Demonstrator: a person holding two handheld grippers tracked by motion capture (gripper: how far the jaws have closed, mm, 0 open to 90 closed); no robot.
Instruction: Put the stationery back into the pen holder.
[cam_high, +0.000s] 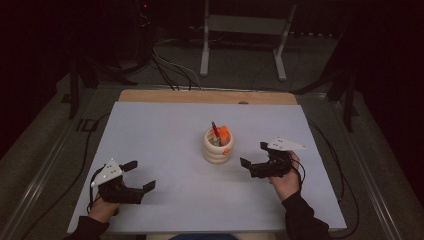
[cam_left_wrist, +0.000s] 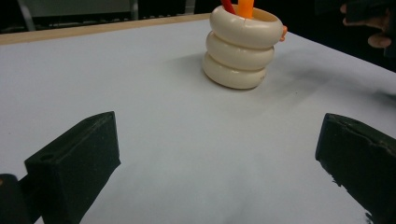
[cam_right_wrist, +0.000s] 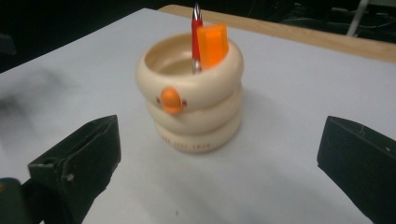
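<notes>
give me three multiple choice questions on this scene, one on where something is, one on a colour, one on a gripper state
1. Where does the cream ringed holder stand?
A. near the middle of the white sheet
B. on the floor
C. between the left gripper's jaws

2. What colour is the pen in the holder?
A. blue
B. red
C. black

3. How is the right gripper?
A. shut on the pen
B. shut on the holder
C. open, holding nothing

Answers:
1 A, the high view shows it mid-sheet, apart from both grippers.
2 B, the right gripper view shows a red pen beside an orange piece.
3 C, its jaws stand wide apart with the holder beyond them.
</notes>
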